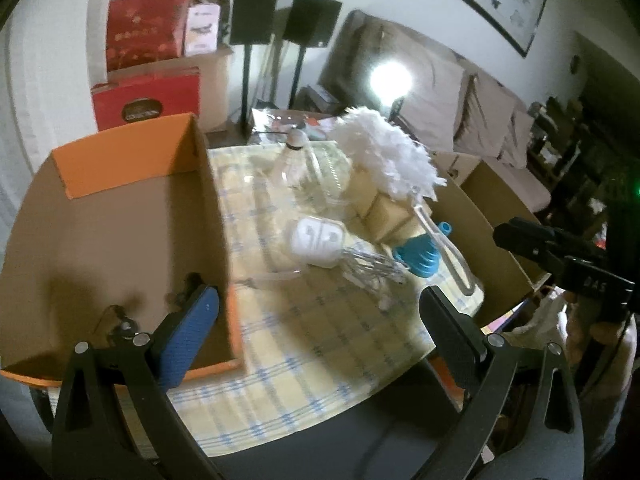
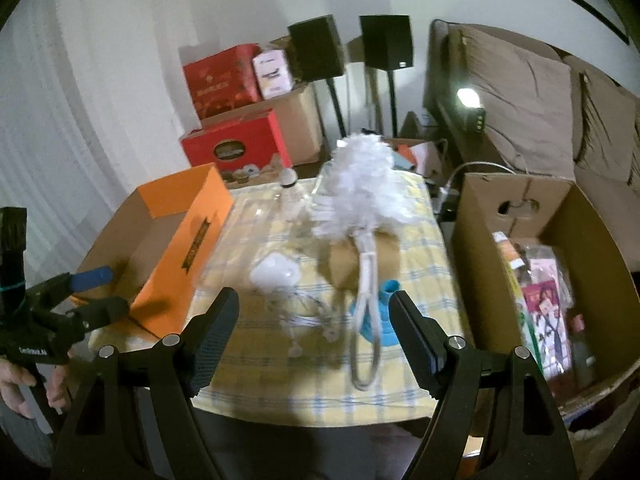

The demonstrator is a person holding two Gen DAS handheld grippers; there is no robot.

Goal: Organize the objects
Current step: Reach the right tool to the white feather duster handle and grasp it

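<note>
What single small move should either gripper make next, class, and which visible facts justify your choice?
Probably lower the open right gripper onto the duster handle. Both grippers hold nothing, the left gripper hovers open by the orange box, and the duster, earphone case, whisk and blue funnel lie loose on the tablecloth.

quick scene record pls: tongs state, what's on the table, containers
left tongs: open, empty, over the orange box's near right corner
right tongs: open, empty, over near table edge
orange box: on table's left, open, looks empty
table items: white duster, blue funnel, earbud case, clear bottle
cardboard box: right of table, holds packaged goods
</note>
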